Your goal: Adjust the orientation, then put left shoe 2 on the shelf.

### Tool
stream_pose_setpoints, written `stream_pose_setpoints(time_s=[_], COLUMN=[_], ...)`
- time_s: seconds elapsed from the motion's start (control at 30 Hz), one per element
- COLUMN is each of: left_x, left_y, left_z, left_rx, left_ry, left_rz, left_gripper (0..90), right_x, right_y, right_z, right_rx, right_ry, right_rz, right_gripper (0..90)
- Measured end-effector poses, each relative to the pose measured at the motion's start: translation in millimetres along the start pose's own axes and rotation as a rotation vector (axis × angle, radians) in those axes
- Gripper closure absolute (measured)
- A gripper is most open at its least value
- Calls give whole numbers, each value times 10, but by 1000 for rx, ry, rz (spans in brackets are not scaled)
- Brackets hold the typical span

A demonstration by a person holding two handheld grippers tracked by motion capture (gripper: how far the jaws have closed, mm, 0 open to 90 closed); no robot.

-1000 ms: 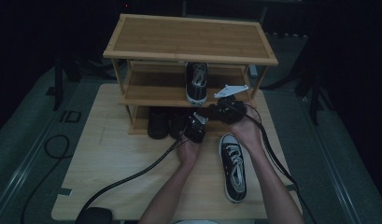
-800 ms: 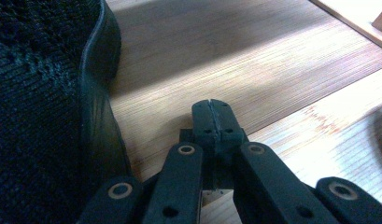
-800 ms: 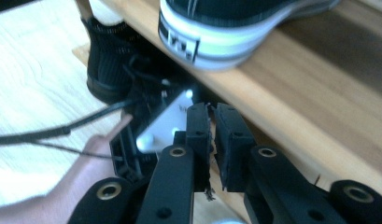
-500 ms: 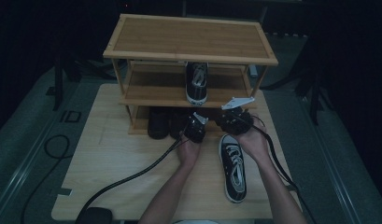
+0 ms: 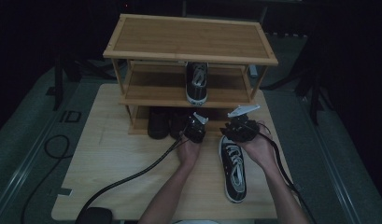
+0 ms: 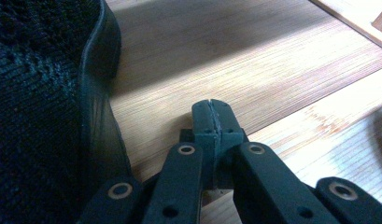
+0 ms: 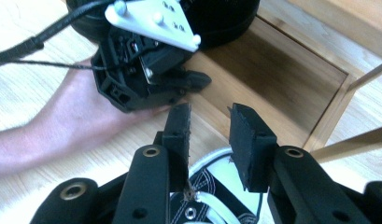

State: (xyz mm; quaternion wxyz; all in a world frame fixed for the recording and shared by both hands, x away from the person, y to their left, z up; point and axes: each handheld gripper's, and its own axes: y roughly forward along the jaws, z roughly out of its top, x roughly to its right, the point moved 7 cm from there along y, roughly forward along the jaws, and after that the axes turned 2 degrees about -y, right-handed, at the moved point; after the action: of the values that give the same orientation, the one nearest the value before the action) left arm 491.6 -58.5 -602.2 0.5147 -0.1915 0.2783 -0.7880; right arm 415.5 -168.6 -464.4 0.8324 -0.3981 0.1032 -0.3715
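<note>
A black sneaker with white laces (image 5: 234, 170) lies on the table, toe toward the person. My right gripper (image 5: 238, 125) hovers over its far end, jaws open and empty; in the right gripper view (image 7: 209, 126) the laces (image 7: 212, 200) sit just beneath them. My left gripper (image 5: 196, 127) is at the front of the shoe rack's bottom shelf (image 6: 235, 60), shut on nothing (image 6: 211, 116), beside a black shoe (image 6: 44, 93). A matching sneaker (image 5: 197, 81) stands on the middle shelf.
The bamboo shoe rack (image 5: 191, 37) stands at the back of the wooden table (image 5: 114, 172). Two dark shoes (image 5: 158, 122) fill the left of its bottom shelf. The left gripper's cable (image 5: 132, 175) trails across the table to the front left.
My right gripper has drawn back from the rack toward the person and lower, over the sneaker on the table. The left gripper has stayed put.
</note>
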Motion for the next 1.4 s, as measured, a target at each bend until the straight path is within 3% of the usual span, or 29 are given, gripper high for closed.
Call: stream_pose_setpoints(time_s=[0.43,0.7,0.9,1.07,1.4], left_x=[1,1,1,0,-1], left_y=[1,1,2,1,1], left_z=[0,1,1,1,1], left_rx=[0,1,1,1,1], left_ry=[-1,-2,-2,-3,-3], left_rz=[-1,-3,-2,-3,-3], left_gripper=[900,900,900,900,900], right_x=[36,67,27,-32,-118], right_y=[-36,-40,-52,-101,-176], right_z=[-235,-364,-449,-538,-736], right_rx=[-23,-43,-56,-63,-87], right_ry=[31,50,42,38,32], right_rz=[-12,-10,8,15,7], right_gripper=[596,597,669,863,898])
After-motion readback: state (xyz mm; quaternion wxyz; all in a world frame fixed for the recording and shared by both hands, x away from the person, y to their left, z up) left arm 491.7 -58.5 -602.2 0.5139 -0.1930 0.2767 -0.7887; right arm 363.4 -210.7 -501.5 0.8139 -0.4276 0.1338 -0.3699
